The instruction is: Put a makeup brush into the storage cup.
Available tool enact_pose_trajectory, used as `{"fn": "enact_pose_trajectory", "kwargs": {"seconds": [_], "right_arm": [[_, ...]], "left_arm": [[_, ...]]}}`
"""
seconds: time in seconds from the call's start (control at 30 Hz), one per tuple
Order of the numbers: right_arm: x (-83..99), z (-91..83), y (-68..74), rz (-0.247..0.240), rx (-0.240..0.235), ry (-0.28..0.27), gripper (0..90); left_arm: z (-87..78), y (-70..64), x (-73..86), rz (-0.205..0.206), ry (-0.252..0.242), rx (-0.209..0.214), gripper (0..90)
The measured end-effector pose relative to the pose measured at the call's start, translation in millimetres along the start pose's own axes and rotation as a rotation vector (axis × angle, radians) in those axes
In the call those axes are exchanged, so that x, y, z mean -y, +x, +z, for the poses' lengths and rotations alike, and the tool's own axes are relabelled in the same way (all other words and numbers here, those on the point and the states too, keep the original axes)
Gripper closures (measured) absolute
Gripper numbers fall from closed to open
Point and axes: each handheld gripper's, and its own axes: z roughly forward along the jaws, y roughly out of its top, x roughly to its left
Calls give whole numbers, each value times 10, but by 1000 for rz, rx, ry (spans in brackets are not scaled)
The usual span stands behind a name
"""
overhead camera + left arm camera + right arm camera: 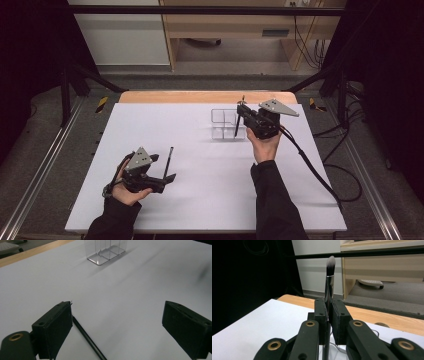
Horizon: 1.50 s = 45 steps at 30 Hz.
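White sheeting covers the bench (210, 200), with a strip of bare wood along its far edge and dark curtains hanging at both sides.

Over on the right, the right tongs (328, 315) are clamped tight on a makeup brush (329, 285). From the right gripper view the brush stands upright between the pads, silver ferrule above them, pale bristle tip at the top, dark handle running down below. In the high view those tongs (242, 116) are lifted at the far right of the bench, and the brush handle (237, 127) hangs down right over a clear plastic organizer (220, 116) with several compartments. Whether the handle tip is already inside a compartment, I cannot tell.

Now the near left. The left tongs (165, 167) are low over the bench, wide apart and holding nothing. In the left gripper view the tongs (117, 325) straddle bare white surface, and a slim black stick, a pencil or liner (87, 340), lies flat just beside the left-hand pad, seemingly touching it. The high view shows that same black stick (170, 159) lying on the sheet, pointing far-and-near, right at the open tongs.

The organizer (106, 252) stands well apart from the left tongs, up toward the far edge. A black cable (310, 165) trails from the right gripper down the right side of the bench.
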Motion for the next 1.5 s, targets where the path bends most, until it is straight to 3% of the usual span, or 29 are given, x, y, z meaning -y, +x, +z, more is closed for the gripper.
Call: {"fn": "enact_pose_trajectory", "kwargs": {"seconds": [0.33,1.5], "right_arm": [[-50,11,-48,0,9,-12,840],[-161,330,-189,17,37,-24,841]], "left_arm": [[14,1,12,-1,6,-1,83],[36,13,19,1,13,-3,83]]}}
